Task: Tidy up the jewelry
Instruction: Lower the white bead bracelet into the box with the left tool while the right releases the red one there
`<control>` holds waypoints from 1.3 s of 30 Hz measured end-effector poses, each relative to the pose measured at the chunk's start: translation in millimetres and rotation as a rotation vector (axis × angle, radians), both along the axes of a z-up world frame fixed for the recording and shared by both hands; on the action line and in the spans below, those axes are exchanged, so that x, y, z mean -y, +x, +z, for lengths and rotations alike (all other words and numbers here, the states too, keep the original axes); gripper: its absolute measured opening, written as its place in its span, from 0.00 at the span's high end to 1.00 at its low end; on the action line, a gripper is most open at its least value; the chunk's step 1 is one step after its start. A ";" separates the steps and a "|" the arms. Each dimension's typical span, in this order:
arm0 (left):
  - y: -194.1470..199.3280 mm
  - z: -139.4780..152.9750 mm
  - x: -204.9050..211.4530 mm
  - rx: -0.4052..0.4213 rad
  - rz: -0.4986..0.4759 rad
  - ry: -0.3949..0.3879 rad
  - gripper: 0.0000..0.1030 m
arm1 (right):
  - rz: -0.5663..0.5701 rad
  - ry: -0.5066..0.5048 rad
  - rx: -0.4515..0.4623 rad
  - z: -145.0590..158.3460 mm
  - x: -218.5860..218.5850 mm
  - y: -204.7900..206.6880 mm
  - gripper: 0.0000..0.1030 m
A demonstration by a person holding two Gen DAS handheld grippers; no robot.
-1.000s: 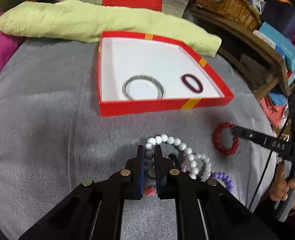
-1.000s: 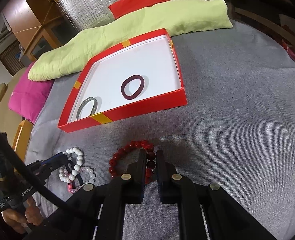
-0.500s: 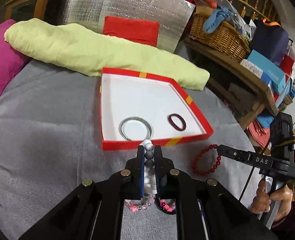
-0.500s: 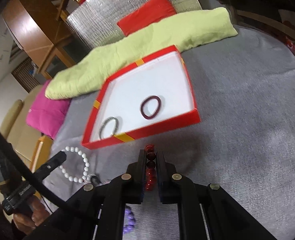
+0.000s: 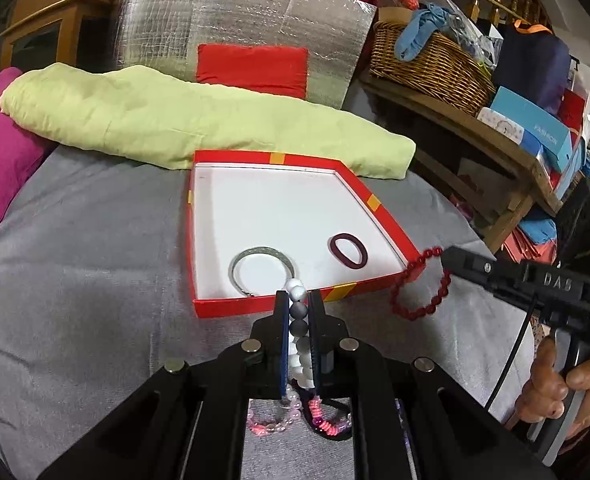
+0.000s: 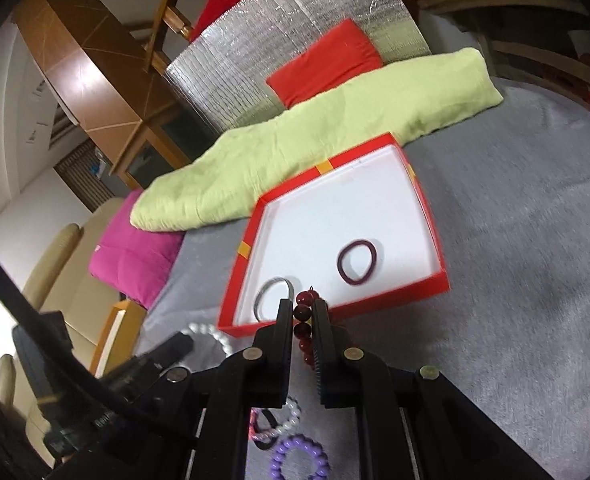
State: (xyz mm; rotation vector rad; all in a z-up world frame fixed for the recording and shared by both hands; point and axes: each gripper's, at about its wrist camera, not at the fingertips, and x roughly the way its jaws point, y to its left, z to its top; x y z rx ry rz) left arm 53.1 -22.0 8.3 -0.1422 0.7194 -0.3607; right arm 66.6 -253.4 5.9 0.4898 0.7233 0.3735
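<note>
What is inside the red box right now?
Inside the red box: a silver bangle and a dark maroon hair tie. The left hand-held gripper hides part of the near edge.

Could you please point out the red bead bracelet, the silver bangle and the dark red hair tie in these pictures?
red bead bracelet [image 5: 419, 294]: left wrist view, on the hanging loop's lower beads.
silver bangle [image 5: 237, 266]: left wrist view, on its left rim, inside the box.
dark red hair tie [image 6: 341, 266]: right wrist view, on its left band.

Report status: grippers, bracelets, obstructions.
Left gripper shut on white-grey bead bracelet. Right gripper shut on red bead bracelet. Both lifted near red box. Nothing blocking.
</note>
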 end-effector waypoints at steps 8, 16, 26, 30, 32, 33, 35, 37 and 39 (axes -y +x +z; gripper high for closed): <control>25.4 15.1 8.7 0.018 -0.020 0.003 0.91 | -0.021 0.019 0.030 11.2 1.1 24.9 0.90; 86.4 25.2 22.7 0.023 -0.028 0.026 0.91 | -0.057 0.078 0.010 11.4 5.3 67.3 0.90; 136.3 2.3 33.0 -0.020 -0.041 0.005 0.91 | -0.067 0.080 -0.036 -5.8 -6.7 138.6 0.90; 146.3 -7.5 35.3 -0.034 -0.053 0.013 0.91 | -0.059 0.096 -0.036 -9.6 -14.1 153.5 0.90; 149.3 -10.6 36.0 -0.039 -0.057 0.019 0.91 | -0.056 0.103 -0.035 -10.5 -17.8 158.6 0.90; 150.2 -11.6 36.4 -0.042 -0.059 0.022 0.91 | -0.053 0.106 -0.035 -12.0 -19.6 161.0 0.90; 152.2 -13.5 37.2 -0.046 -0.061 0.024 0.91 | -0.055 0.100 -0.039 -15.3 -22.0 164.7 0.90; 152.8 -15.0 37.6 -0.047 -0.063 0.025 0.91 | -0.067 0.093 -0.052 -19.9 -21.3 167.6 0.90; 153.5 -17.1 37.5 -0.051 -0.057 0.030 0.91 | -0.089 0.086 -0.071 -25.7 -17.9 170.2 0.89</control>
